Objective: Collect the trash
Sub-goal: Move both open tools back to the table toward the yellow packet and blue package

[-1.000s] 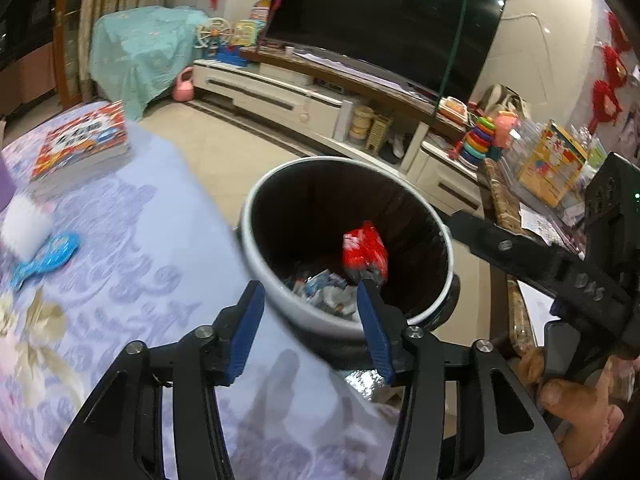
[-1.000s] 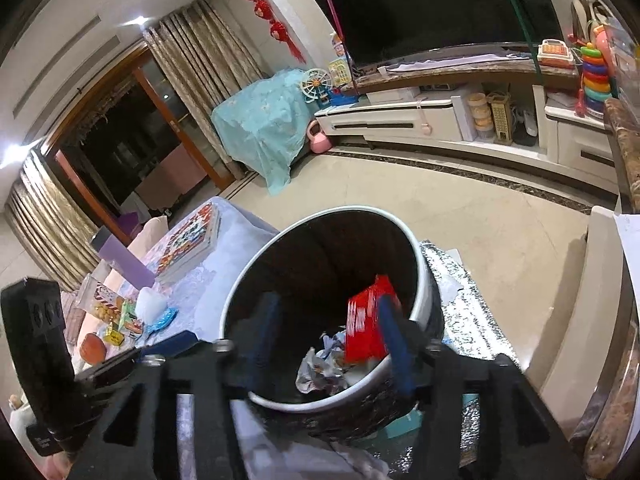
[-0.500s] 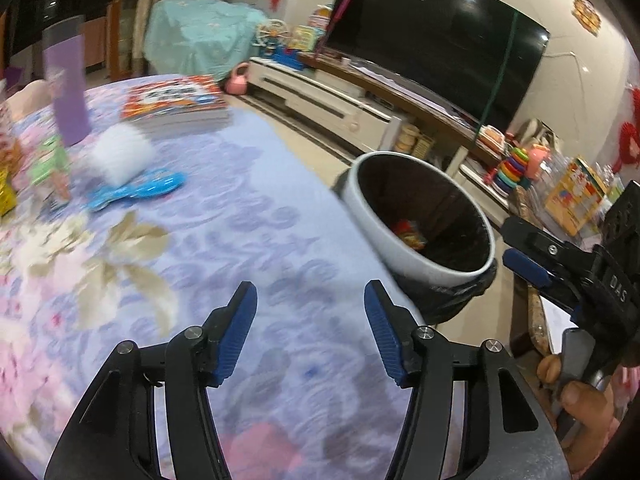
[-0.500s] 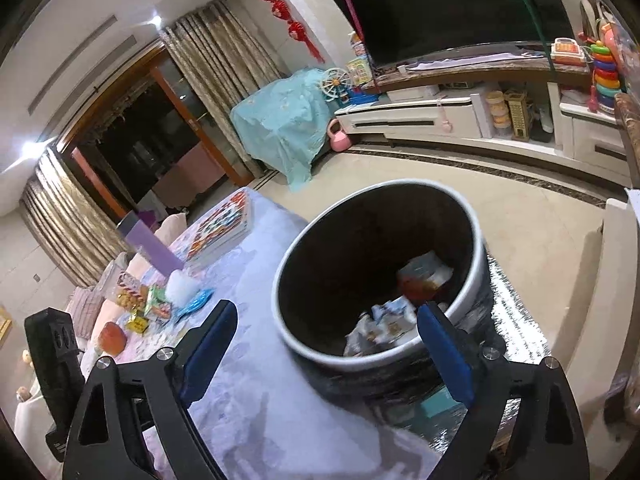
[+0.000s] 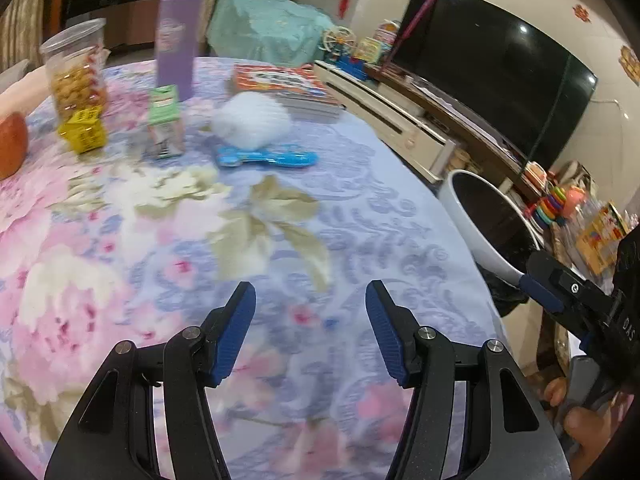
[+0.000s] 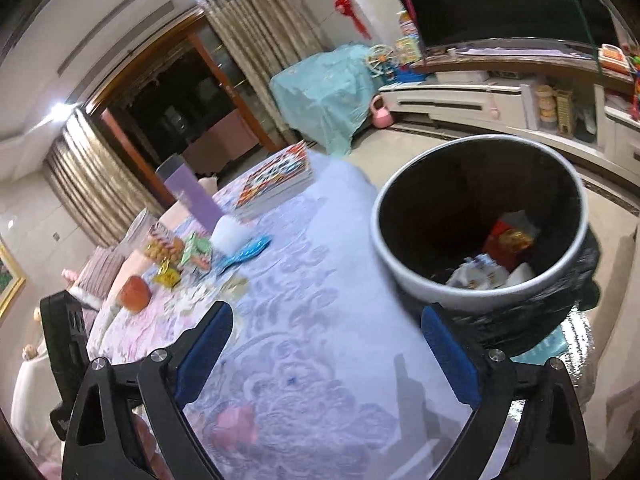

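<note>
A white bin (image 6: 400, 264) with a black liner stands against the table's edge. It holds a red wrapper (image 6: 506, 240) and white scraps (image 6: 480, 276). My right gripper (image 6: 326, 316) hovers over the tablecloth beside the bin, its jaws opening with nothing between them. My left gripper (image 5: 310, 292) is open and empty over the floral tablecloth (image 5: 120, 220). Far across the table lie a green carton (image 5: 164, 120), a yellow box (image 5: 84, 132), a white fluffy wad (image 5: 252, 120) and a blue plastic piece (image 5: 266, 158). The bin (image 5: 472, 224) shows at the right of the left wrist view.
A snack jar (image 5: 74, 72), a purple bottle (image 5: 178, 40), a book stack (image 5: 288, 88) and a red fruit (image 5: 10, 144) stand at the table's far side. A TV cabinet (image 5: 400, 120) lines the wall. The right gripper's finger (image 5: 540, 284) and a hand (image 5: 580, 424) reach in beside the bin.
The red wrapper left my right gripper and now lies in the bin; those jaws spread wide. My left gripper swung away from the bin to over the table.
</note>
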Demonstrator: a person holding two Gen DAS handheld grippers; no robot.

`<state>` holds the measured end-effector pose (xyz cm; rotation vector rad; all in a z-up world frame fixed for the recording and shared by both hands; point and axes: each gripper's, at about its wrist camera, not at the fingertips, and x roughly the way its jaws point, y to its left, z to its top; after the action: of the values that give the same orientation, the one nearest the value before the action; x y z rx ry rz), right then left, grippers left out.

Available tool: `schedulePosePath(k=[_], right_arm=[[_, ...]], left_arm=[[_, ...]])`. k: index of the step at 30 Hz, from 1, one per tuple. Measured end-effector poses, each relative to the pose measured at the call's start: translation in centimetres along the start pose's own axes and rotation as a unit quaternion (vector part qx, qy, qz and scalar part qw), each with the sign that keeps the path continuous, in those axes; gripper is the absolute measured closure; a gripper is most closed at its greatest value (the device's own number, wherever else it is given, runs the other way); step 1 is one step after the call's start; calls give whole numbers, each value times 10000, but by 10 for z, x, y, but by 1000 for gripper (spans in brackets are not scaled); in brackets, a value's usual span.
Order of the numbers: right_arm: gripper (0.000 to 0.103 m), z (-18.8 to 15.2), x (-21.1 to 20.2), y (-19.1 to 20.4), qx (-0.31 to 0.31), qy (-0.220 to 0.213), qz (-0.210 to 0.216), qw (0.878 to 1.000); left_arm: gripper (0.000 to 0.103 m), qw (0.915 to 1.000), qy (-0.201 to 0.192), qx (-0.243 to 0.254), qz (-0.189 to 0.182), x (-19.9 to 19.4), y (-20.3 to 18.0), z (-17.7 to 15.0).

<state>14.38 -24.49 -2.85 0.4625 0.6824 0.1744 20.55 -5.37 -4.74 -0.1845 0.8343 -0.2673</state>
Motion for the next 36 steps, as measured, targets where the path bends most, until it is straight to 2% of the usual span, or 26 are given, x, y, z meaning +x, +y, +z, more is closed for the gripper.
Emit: schedulePosePath(k=[9, 22, 36], right_arm=[[6, -14, 18, 29, -195, 202, 167, 9995], [6, -18, 44, 55, -378, 372, 319, 9981], [6, -11, 82, 86, -562, 521, 513, 9957]], left_arm=[[45, 9995, 5, -234, 192, -5, 35, -6], [43, 9979, -35, -442, 467, -12, 74, -5], [43, 9945, -132, -736, 738, -14, 122, 13]])
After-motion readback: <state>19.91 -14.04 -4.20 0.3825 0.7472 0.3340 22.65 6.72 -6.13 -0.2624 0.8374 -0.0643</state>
